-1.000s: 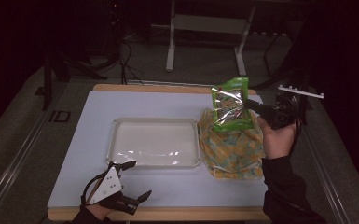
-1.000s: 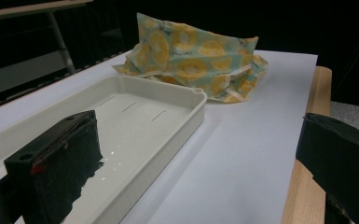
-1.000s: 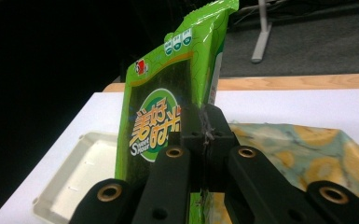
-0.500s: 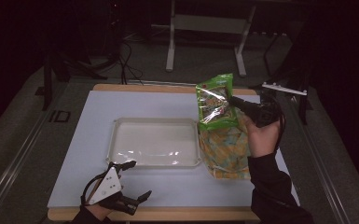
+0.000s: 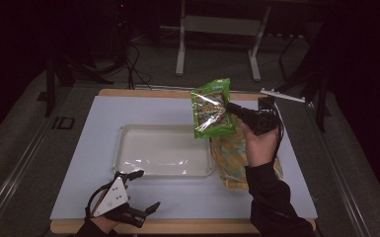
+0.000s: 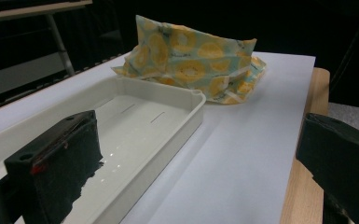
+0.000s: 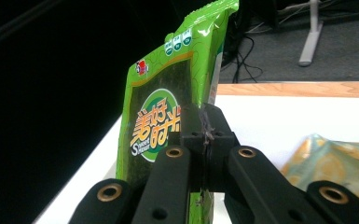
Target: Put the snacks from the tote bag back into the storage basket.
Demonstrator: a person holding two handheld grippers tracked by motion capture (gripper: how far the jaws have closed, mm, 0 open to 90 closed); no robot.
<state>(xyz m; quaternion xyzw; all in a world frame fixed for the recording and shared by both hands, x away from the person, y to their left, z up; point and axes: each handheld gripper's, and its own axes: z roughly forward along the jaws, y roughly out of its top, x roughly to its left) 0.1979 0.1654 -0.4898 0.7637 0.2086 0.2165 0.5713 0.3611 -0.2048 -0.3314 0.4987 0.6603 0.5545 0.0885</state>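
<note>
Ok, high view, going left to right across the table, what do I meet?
Left gripper → white tray → green snack packet, held up → right gripper gripping its edge. The yellow-patterned bag overlaps these, so it is left out.

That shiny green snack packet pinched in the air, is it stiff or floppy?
The green foil snack packet probably holds fairly stiff: it stands upright from the right gripper, pinched at one edge. Likely light too. Its glossy film may be slippery.

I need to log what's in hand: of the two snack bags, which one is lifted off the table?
The glossy green snack bag, pinched by the right gripper above the white plastic tray. The yellow-patterned bag lies flat on the table.
</note>
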